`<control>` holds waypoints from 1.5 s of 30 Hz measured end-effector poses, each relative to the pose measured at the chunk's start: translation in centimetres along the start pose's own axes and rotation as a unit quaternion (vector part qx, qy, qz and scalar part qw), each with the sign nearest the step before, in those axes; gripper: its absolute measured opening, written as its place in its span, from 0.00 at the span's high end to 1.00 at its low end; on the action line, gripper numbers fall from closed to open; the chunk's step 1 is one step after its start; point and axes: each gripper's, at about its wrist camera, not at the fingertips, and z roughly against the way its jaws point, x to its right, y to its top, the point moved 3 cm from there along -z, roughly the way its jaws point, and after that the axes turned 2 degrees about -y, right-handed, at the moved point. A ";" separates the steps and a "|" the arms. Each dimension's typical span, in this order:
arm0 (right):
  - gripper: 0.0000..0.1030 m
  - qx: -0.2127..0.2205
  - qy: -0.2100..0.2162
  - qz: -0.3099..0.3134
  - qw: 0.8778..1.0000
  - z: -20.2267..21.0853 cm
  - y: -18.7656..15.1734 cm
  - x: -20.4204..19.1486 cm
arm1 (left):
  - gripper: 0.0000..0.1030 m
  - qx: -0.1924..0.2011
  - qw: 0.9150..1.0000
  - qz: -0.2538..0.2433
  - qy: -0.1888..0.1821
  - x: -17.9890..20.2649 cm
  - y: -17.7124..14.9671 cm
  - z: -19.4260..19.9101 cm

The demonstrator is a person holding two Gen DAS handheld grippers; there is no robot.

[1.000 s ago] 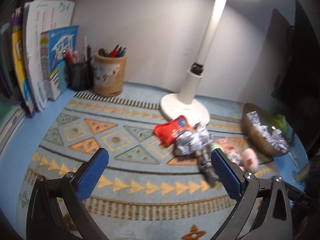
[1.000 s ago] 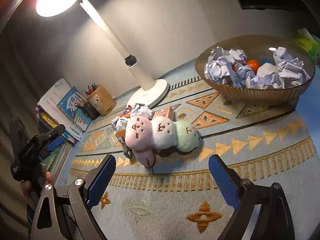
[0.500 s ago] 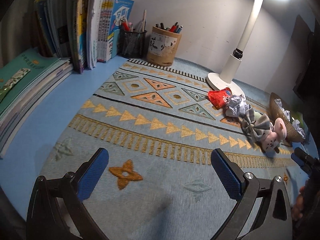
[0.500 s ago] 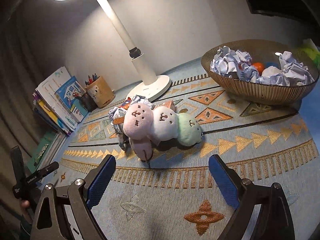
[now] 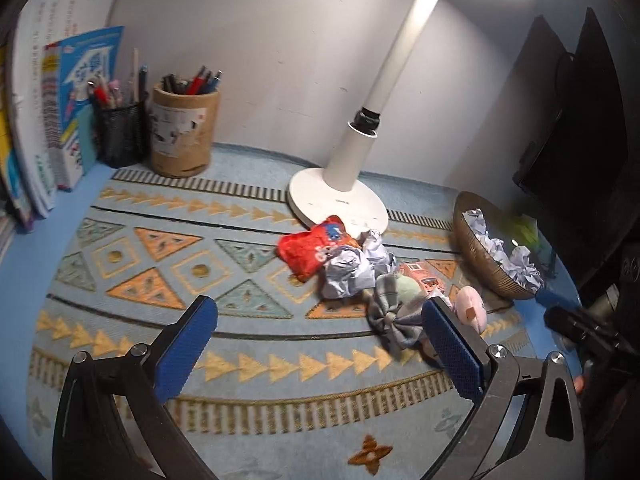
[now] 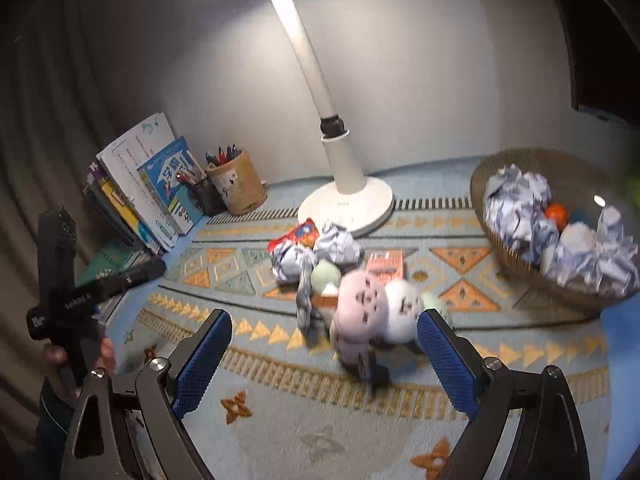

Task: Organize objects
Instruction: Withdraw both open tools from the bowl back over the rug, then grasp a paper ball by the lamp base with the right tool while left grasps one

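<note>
A small pile lies on the patterned rug [image 5: 132,264] in front of the lamp base. It holds a red snack packet [image 5: 312,250], crumpled paper balls [image 5: 346,274], a grey plaid bow [image 5: 394,318], an orange box [image 5: 424,274] and a pink, white and green plush [image 6: 374,312]. My left gripper [image 5: 318,344] is open and empty, hovering just short of the bow. My right gripper [image 6: 324,360] is also open and empty, and the blurred plush sits just beyond its fingertips.
A wicker bowl [image 6: 516,268] with paper balls and small coloured balls stands at the right. A white desk lamp [image 6: 346,204] stands behind the pile. A cork pen holder [image 5: 182,132], a mesh cup [image 5: 120,132] and upright books [image 5: 60,100] fill the far left. A dark monitor [image 5: 576,128] stands behind the bowl.
The left gripper's view swung out over the left of the rug, then returned near the pile. The right gripper rose and rolled, now seeing the pile from higher up. Both stayed open.
</note>
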 end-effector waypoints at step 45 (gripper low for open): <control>0.45 -0.169 0.031 0.061 0.983 -12.1 6.1 -2.0 | 0.53 0.002 0.999 -0.018 -0.036 2.4 -1.6 -3.4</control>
